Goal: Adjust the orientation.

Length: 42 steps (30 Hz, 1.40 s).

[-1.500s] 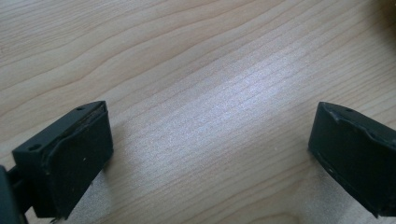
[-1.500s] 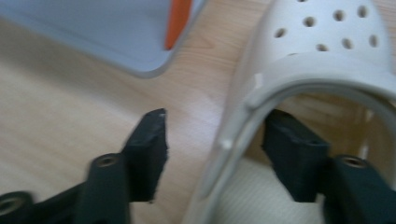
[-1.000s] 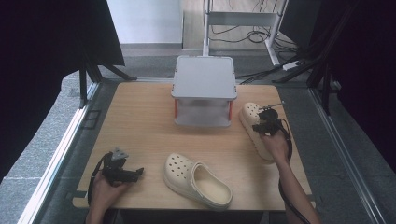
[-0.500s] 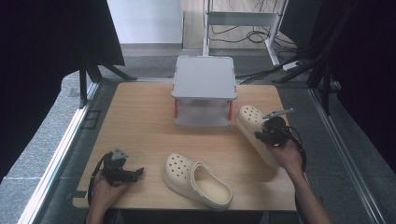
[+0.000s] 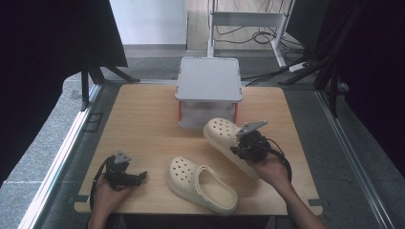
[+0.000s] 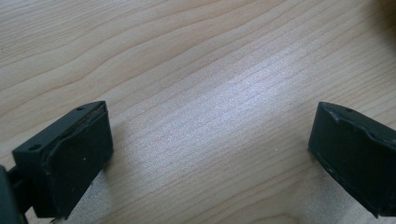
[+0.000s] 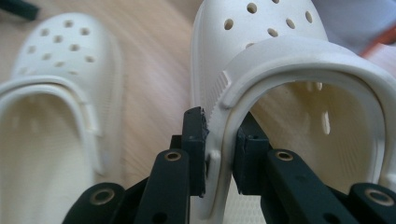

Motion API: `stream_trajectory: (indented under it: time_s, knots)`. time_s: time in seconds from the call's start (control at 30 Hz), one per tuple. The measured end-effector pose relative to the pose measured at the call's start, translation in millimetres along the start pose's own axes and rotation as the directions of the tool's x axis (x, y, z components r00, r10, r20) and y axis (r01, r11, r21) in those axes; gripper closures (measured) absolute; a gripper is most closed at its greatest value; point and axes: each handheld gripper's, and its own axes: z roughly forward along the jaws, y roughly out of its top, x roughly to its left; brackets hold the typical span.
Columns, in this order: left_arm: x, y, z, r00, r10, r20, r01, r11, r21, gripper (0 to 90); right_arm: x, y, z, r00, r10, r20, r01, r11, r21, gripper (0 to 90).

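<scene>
My right tool (image 7: pixel 219 140) pinches the side wall of a cream foam clog (image 5: pixel 227 143), right of centre frame above the counter (image 5: pixel 143 124). Light, bendy, slightly slick; the rim suits gripping. My left tool (image 5: pixel 131 176), lower left, gapes empty.

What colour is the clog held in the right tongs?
Cream-white, with round holes over the toe: the clog shows best in the right gripper view, its side wall pinched by the right tongs.
</scene>
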Motion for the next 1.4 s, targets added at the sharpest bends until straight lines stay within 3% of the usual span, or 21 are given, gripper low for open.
stream_trajectory:
  time_s: [0.2,0.57,0.73,0.83,0.97,1.2,1.27,1.4]
  knots:
    - [0.2,0.0,0.0,1.0,0.003,0.0,-0.003,1.0,0.0,0.0,21.9,10.8,28.4,0.9966,-0.058,-0.06,0.059,0.998,0.027,76.8]
    - [0.0,0.0,0.1,1.0,0.0,-0.001,0.0,1.0,-0.001,0.0,42.3,10.6,68.8,0.9823,-0.084,-0.168,0.1,0.991,0.091,76.3]
    - [0.0,0.0,0.1,1.0,0.0,-0.001,0.0,1.0,-0.001,0.0,40.5,6.5,71.1,0.9793,-0.078,-0.186,0.101,0.988,0.117,74.7]
    - [0.0,0.0,0.1,1.0,0.0,-0.001,0.0,1.0,-0.001,0.0,34.8,3.5,67.4,0.9757,-0.056,-0.212,0.077,0.993,0.089,67.5]
    - [-0.1,-0.1,0.1,1.0,0.0,-0.001,0.0,1.0,-0.001,0.0,30.3,1.4,62.5,0.9645,-0.02,-0.263,0.042,0.996,0.081,77.3]
    - [0.0,0.0,0.1,1.0,0.0,-0.001,0.0,1.0,-0.001,0.0,30.9,1.3,55.7,0.9691,-0.032,-0.245,0.058,0.993,0.102,77.4]
    - [0.0,0.0,0.1,1.0,0.0,0.0,0.0,1.0,-0.001,0.0,31.1,-0.1,53.8,0.9652,-0.055,-0.256,0.09,0.987,0.13,73.9]
    - [-0.1,-0.1,0.1,1.0,0.0,-0.001,0.0,1.0,-0.001,0.0,27.7,-1.1,44.9,0.9646,-0.055,-0.258,0.086,0.99,0.112,62.7]
